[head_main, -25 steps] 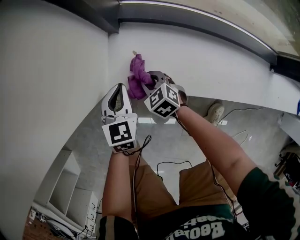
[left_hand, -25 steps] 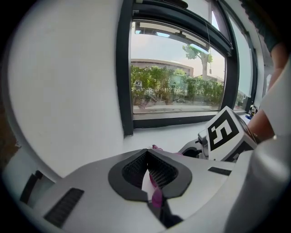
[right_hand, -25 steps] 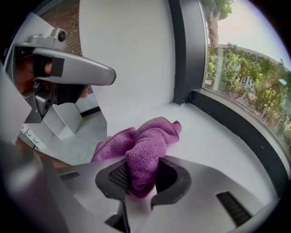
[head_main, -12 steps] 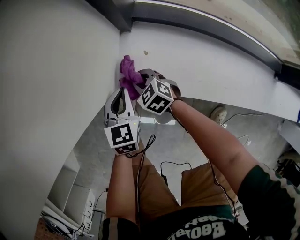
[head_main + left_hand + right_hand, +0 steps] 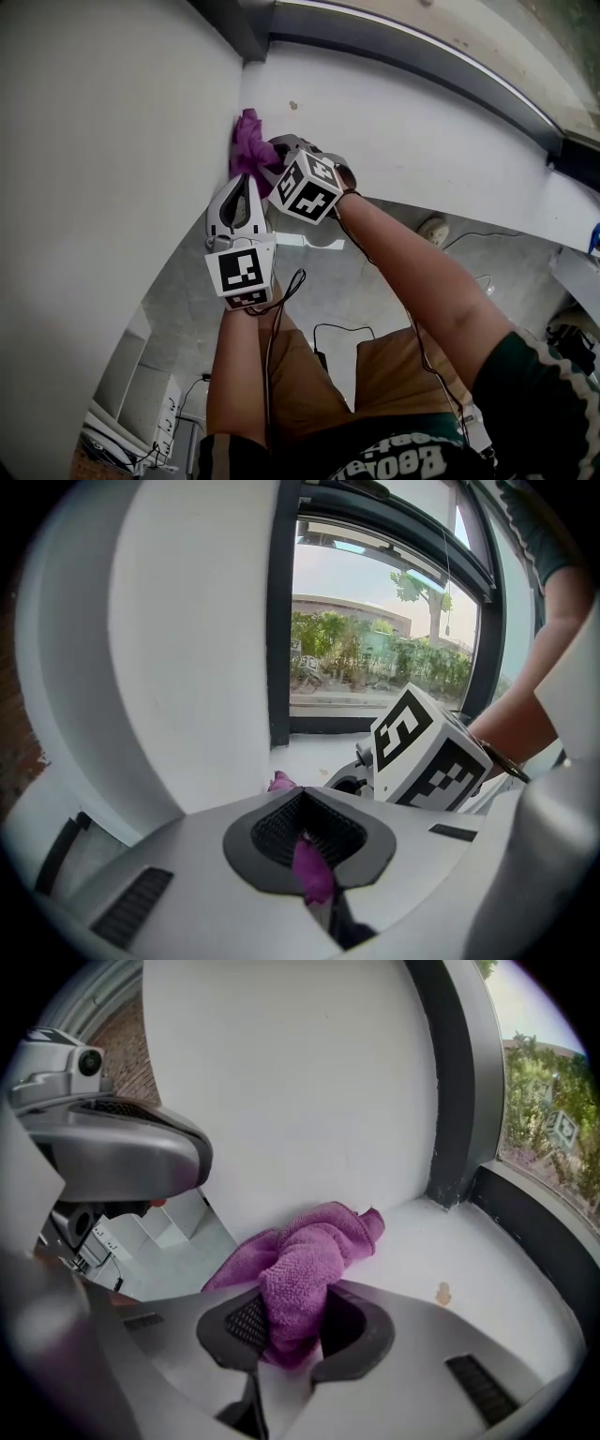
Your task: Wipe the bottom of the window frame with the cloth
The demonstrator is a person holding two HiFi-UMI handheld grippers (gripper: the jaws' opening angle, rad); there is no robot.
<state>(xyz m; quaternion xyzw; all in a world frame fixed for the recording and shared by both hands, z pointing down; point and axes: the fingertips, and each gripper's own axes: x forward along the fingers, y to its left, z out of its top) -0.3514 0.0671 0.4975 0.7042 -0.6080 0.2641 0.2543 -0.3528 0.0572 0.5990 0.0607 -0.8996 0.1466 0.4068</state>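
A purple cloth (image 5: 247,141) lies bunched on the white sill (image 5: 403,122), pressed into the corner against the left side wall (image 5: 112,141). My right gripper (image 5: 268,159) is shut on the cloth (image 5: 314,1241), which bulges out between its jaws (image 5: 286,1321). My left gripper (image 5: 246,178) sits just beside and below it, and in the left gripper view a purple strip shows pinched between its shut jaws (image 5: 309,846). The dark bottom bar of the window frame (image 5: 403,47) runs along the back of the sill, a short way beyond the cloth (image 5: 281,782).
A small tan speck (image 5: 292,105) sits on the sill right of the cloth, also visible in the right gripper view (image 5: 443,1293). Below the sill are the grey floor, cables, a shoe (image 5: 433,228) and a white shelf unit (image 5: 141,394).
Both grippers and the cloth have slid left along the sill, away from the speck; the cloth now touches the side wall in the corner.
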